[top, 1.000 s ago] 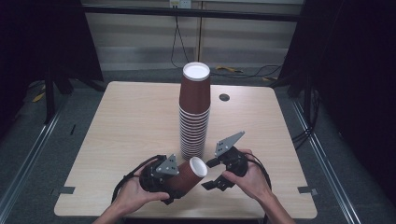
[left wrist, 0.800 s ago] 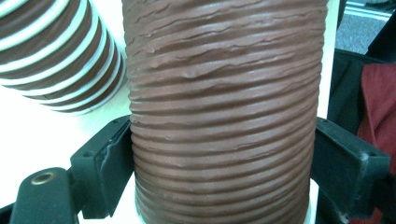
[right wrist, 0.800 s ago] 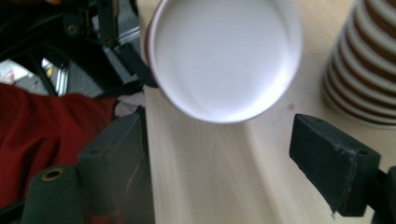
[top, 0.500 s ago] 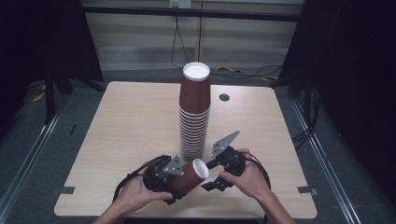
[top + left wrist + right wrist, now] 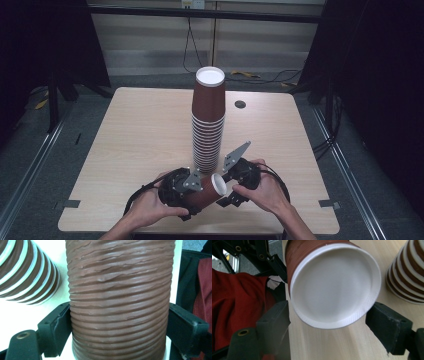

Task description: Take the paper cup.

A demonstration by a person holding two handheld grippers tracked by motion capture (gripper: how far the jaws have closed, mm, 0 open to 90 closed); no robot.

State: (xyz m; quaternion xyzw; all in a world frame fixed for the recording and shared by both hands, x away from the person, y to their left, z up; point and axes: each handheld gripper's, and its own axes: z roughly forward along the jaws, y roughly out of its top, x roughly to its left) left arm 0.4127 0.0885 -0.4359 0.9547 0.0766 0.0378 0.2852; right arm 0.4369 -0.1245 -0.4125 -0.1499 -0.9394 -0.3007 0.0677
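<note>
A single brown ribbed paper cup [image 5: 206, 189] lies on its side just above the near edge of the desk [image 5: 140, 130], its white base turned to the right. The left gripper [image 5: 192, 187] has it clamped: in the left gripper view both black jaws press against the ribbed wall of the cup [image 5: 117, 300], one on each side. The right gripper [image 5: 231, 186] faces the cup's white base [image 5: 334, 285]; in the right gripper view its jaws stand apart on either side of the rim, with a gap showing at each side, so it holds nothing. A hand [image 5: 150, 207] grasps the left gripper and another hand [image 5: 265, 192] the right.

Just beyond the cup, a little farther in, stands a tall stack of upturned brown cups [image 5: 208, 125], nested one over another, white rims showing in bands, very close to both grippers. Farther right, near the far edge, a small dark round hole [image 5: 240, 104] sits in the desk.
</note>
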